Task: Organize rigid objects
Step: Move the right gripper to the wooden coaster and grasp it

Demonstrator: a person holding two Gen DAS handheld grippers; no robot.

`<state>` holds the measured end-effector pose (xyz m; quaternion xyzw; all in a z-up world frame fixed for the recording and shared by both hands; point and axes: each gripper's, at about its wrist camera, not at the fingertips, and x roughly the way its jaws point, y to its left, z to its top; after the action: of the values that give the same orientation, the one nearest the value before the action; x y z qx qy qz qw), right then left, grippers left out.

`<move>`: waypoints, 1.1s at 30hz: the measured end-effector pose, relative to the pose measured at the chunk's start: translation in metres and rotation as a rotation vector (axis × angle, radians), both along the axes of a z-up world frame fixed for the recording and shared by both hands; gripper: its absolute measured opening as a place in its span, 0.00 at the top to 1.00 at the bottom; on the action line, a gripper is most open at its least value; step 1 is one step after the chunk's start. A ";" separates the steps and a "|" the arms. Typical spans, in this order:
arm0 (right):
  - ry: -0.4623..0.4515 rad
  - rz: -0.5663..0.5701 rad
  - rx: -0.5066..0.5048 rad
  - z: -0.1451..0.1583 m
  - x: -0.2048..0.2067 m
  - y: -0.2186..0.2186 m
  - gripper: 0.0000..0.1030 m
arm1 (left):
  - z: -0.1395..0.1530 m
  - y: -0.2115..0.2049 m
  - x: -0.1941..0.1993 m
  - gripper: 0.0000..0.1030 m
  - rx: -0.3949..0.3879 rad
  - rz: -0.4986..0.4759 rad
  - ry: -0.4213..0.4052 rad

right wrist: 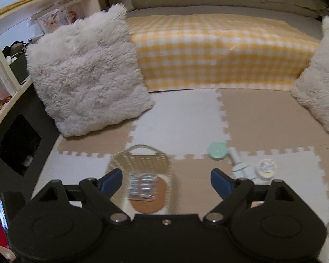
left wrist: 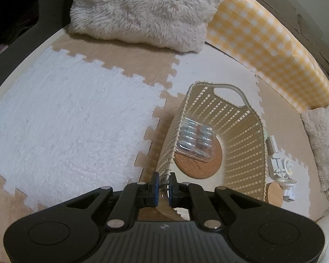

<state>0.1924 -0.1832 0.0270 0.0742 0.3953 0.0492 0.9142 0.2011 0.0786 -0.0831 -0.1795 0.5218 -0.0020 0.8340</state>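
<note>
The left gripper, black with blue pads, is pinched closed on the near rim of a cream woven-plastic basket with a cut-out handle. Inside the basket lies a round cork coaster, and a clear plastic blister pack rests partly on it. The basket stands on a floor of interlocking white and beige foam mats. Just beside the basket's right wall lie a small white plastic gadget and another cork disc. Farther off sit a fluffy cream cushion and a yellow-and-white checked cover.
</note>
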 end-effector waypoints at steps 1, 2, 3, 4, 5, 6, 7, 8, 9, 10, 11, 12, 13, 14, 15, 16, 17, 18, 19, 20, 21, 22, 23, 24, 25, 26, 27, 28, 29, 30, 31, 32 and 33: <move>-0.002 -0.011 -0.009 0.000 -0.002 -0.007 0.09 | 0.000 -0.001 0.000 0.92 0.003 -0.001 0.002; -0.003 -0.028 -0.015 0.000 -0.004 -0.015 0.06 | 0.000 0.000 0.000 0.92 0.004 -0.001 0.004; -0.002 -0.044 -0.014 -0.001 -0.005 -0.023 0.04 | 0.001 0.000 0.001 0.92 0.004 0.000 0.006; 0.004 -0.057 -0.009 -0.002 -0.004 -0.031 0.04 | 0.001 0.000 0.001 0.92 0.005 0.001 0.008; 0.011 -0.069 -0.003 -0.004 -0.003 -0.039 0.02 | 0.001 0.000 0.001 0.92 0.008 0.003 0.008; 0.015 -0.082 -0.001 -0.007 -0.001 -0.046 0.00 | 0.002 -0.001 0.001 0.92 0.012 0.004 0.007; 0.017 -0.101 -0.004 -0.011 0.001 -0.054 0.00 | 0.002 -0.002 0.002 0.92 0.019 0.002 0.007; 0.023 -0.116 -0.011 -0.016 0.003 -0.060 0.00 | 0.002 -0.003 0.002 0.92 0.027 0.000 0.007; 0.033 -0.131 -0.019 -0.021 0.006 -0.066 0.00 | 0.002 -0.004 0.002 0.92 0.032 -0.002 0.007; 0.047 -0.146 -0.024 -0.027 0.009 -0.072 0.00 | 0.003 -0.004 0.002 0.92 0.035 -0.002 0.007; 0.063 -0.159 -0.022 -0.035 0.013 -0.078 0.00 | 0.003 -0.005 0.002 0.92 0.036 -0.001 0.007; 0.080 -0.169 -0.016 -0.044 0.016 -0.084 0.00 | 0.003 -0.005 0.002 0.92 0.038 0.000 0.007; 0.102 -0.184 -0.010 -0.053 0.020 -0.089 0.00 | 0.003 -0.006 0.002 0.92 0.041 0.000 0.007; 0.123 -0.203 -0.001 -0.065 0.023 -0.094 0.00 | 0.003 -0.006 0.002 0.92 0.045 -0.002 0.007; 0.144 -0.219 0.006 -0.075 0.026 -0.098 0.00 | 0.003 -0.006 0.003 0.92 0.047 -0.002 0.007; 0.178 -0.237 0.019 -0.087 0.030 -0.104 0.00 | 0.003 -0.006 0.003 0.92 0.045 -0.001 0.007; 0.206 -0.246 0.039 -0.095 0.033 -0.109 0.00 | 0.003 -0.005 0.003 0.92 0.042 0.000 0.007; 0.232 -0.255 0.064 -0.103 0.036 -0.113 0.00 | 0.002 -0.004 0.004 0.92 0.040 0.000 0.008; 0.260 -0.263 0.087 -0.112 0.039 -0.116 0.00 | 0.001 -0.003 0.004 0.92 0.037 -0.001 0.009; 0.288 -0.274 0.107 -0.120 0.042 -0.119 0.00 | 0.001 -0.003 0.005 0.92 0.033 -0.001 0.010; 0.309 -0.287 0.118 -0.127 0.044 -0.120 0.00 | 0.000 -0.002 0.006 0.92 0.030 -0.002 0.011; 0.328 -0.298 0.125 -0.132 0.047 -0.120 0.00 | 0.000 -0.002 0.006 0.92 0.029 -0.003 0.011; 0.345 -0.307 0.133 -0.138 0.049 -0.121 0.00 | 0.000 -0.002 0.007 0.92 0.030 -0.004 0.009; 0.355 -0.313 0.137 -0.141 0.051 -0.121 0.01 | 0.000 -0.002 0.007 0.92 0.033 -0.006 0.007; 0.364 -0.319 0.137 -0.145 0.053 -0.122 0.03 | 0.000 -0.002 0.008 0.92 0.037 -0.006 0.004; 0.373 -0.324 0.137 -0.149 0.055 -0.122 0.05 | 0.000 -0.001 0.008 0.92 0.040 -0.006 0.001; 0.383 -0.324 0.138 -0.153 0.056 -0.122 0.05 | 0.000 -0.001 0.009 0.92 0.041 -0.005 -0.001; 0.391 -0.323 0.141 -0.156 0.057 -0.122 0.05 | 0.000 0.000 0.010 0.91 0.038 -0.003 -0.004; 0.400 -0.322 0.140 -0.159 0.058 -0.121 0.05 | 0.000 0.001 0.011 0.91 0.034 0.000 -0.011; 0.406 -0.319 0.136 -0.161 0.059 -0.121 0.05 | 0.000 0.001 0.012 0.91 0.032 0.002 -0.012; 0.409 -0.316 0.131 -0.163 0.060 -0.120 0.05 | 0.000 0.002 0.013 0.91 0.031 0.002 -0.011; 0.412 -0.314 0.130 -0.165 0.061 -0.119 0.05 | 0.000 0.002 0.013 0.91 0.031 0.004 -0.011; 0.414 -0.314 0.132 -0.166 0.062 -0.120 0.05 | -0.001 0.002 0.014 0.91 0.031 0.003 -0.012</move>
<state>0.2542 -0.3029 -0.1391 0.2024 0.5532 -0.0837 0.8037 0.2153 0.0806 -0.0837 -0.1672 0.5165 0.0065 0.8398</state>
